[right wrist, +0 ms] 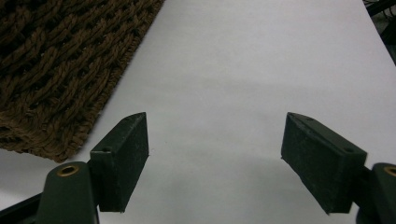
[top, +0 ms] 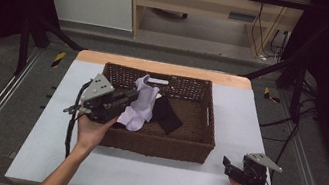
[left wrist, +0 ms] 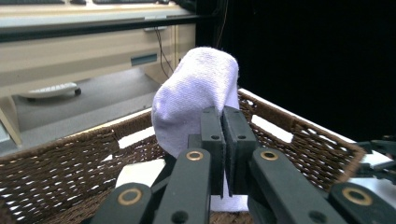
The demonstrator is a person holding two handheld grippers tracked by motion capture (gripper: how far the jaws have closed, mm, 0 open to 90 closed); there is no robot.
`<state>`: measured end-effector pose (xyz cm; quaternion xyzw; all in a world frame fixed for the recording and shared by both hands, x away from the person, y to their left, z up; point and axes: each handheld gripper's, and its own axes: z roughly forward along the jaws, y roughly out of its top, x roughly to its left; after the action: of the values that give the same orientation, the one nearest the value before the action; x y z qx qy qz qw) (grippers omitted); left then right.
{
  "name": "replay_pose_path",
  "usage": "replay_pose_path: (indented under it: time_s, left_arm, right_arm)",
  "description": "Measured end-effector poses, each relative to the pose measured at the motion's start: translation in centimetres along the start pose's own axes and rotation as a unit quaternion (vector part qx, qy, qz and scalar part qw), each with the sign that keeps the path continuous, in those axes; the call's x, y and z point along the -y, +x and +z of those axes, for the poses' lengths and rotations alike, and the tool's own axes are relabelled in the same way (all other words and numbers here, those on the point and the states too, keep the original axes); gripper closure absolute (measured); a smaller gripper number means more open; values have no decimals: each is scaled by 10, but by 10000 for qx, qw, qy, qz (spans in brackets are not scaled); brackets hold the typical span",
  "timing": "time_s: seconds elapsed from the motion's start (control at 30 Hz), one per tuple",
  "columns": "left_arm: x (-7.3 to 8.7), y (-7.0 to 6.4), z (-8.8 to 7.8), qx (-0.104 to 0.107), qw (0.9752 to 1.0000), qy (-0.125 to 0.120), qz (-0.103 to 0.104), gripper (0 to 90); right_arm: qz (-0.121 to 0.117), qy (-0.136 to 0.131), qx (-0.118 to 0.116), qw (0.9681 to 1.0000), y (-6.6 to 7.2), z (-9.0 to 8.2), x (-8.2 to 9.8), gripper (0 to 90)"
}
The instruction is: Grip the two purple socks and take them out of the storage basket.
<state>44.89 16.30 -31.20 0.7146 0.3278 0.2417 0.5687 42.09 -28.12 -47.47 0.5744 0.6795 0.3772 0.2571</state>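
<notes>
L claw (left wrist: pixel 223 140) clenched on lilac sock (left wrist: pixel 196 93) over basket (top: pixel 158 145); R claw (right wrist: pixel 215 158) released.

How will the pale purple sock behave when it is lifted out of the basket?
The pale purple sock is probably floppy: its loose end droops into the wicker basket. It looks light, since the left hand-held gripper holds it by a thin pinch. The knit fabric probably grips the pads, so slipping seems unlikely.

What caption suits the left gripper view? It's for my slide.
Left gripper pinching a white sock above a woven basket.
</notes>
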Motion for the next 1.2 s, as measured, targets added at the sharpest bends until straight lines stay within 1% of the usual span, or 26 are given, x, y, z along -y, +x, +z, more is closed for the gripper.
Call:
replay_pose_path:
  time_s: [0.03, 0.1, 0.13, 0.2, 0.27, 0.3, 0.4, 0.43, 0.47, 0.57, 0.63, 0.7, 0.73, 0.77, 0.8, 0.83, 0.87, 0.93, 1.03, 1.07, 1.13, 1.17, 1.2]
  left_arm:
    - [0, -1, -5, 31, 10000, -45, -4, 869]
    - [-1, -4, -23, 84, 9998, -191, 26, 869]
    - [-1, -4, -23, 84, 9998, -191, 26, 869]
    - [-1, -6, -34, 126, 9996, -250, 59, 869]
    - [1, -8, -42, 174, 9994, -272, 75, 868]
    - [6, -10, -50, 202, 9994, -279, 100, 868]
    - [10, -12, -57, 265, 9991, -318, 78, 868]
    - [14, -13, -64, 235, 9991, -314, 149, 868]
    - [14, -13, -64, 235, 9991, -314, 149, 868]
    - [16, -15, -72, 273, 9990, -315, 176, 868]
    - [16, -16, -77, 307, 9986, -369, 207, 868]
    - [20, -19, -80, 400, 9984, -347, 222, 868]
    - [20, -19, -80, 400, 9984, -347, 222, 867]
    - [25, -23, -80, 474, 9981, -248, 294, 867]
    - [25, -23, -80, 474, 9981, -248, 294, 867]
    - [31, -27, -78, 540, 9979, -108, 330, 867]
    - [31, -27, -78, 540, 9979, -108, 330, 867]
    - [35, -30, -76, 596, 9976, -16, 340, 867]
    - [39, -34, -76, 684, 9972, 45, 301, 867]
    - [41, -36, -76, 702, 9970, 65, 317, 867]
    - [47, -39, -76, 730, 9966, 154, 337, 867]
    - [53, -41, -75, 793, 9960, 274, 319, 867]
    - [53, -41, -75, 793, 9960, 274, 319, 867]
  right_arm:
    - [6, 8, 15, 10000, 0, 0, 0, 234]
    - [24, -6, 23, 10000, -1, -1, 0, 235]
    - [24, -6, 23, 10000, -1, -1, 0, 235]
    - [37, 14, 27, 10000, -1, -1, 1, 235]
    - [12, 16, 22, 10000, -1, -1, 1, 236]
    - [7, 26, 24, 10000, 0, -1, 1, 237]
    - [2, 25, 23, 10000, 0, -1, 1, 238]
    - [-10, 30, 26, 10000, 0, -1, 1, 238]
    - [-1, 28, 30, 10000, 0, -1, 1, 238]
    - [-3, 29, 31, 10000, 0, -2, 1, 238]
    - [-53, 31, 31, 10000, 0, -1, 1, 238]
    - [-68, 41, 18, 10000, 1, -1, 1, 237]
    - [-76, 39, 6, 10000, 1, -2, 1, 238]
    - [-82, 36, 7, 10000, 2, -2, 1, 238]
    - [-91, 17, -18, 10000, 2, -3, 0, 238]
    - [-88, 1, -36, 10000, 3, -3, 0, 239]
    - [-88, 1, -36, 10000, 3, -3, 0, 239]
    - [-64, -1, -71, 10000, 3, -4, 1, 239]
    - [-85, 2, -81, 9999, 4, -5, 1, 239]
    - [-86, 4, -73, 9999, 4, -5, 1, 239]
    - [-105, 2, -65, 9999, 3, -4, 1, 239]
    - [-97, 9, -56, 9999, 3, -4, 1, 239]
    - [-86, 22, -43, 10000, 3, -4, 1, 239]
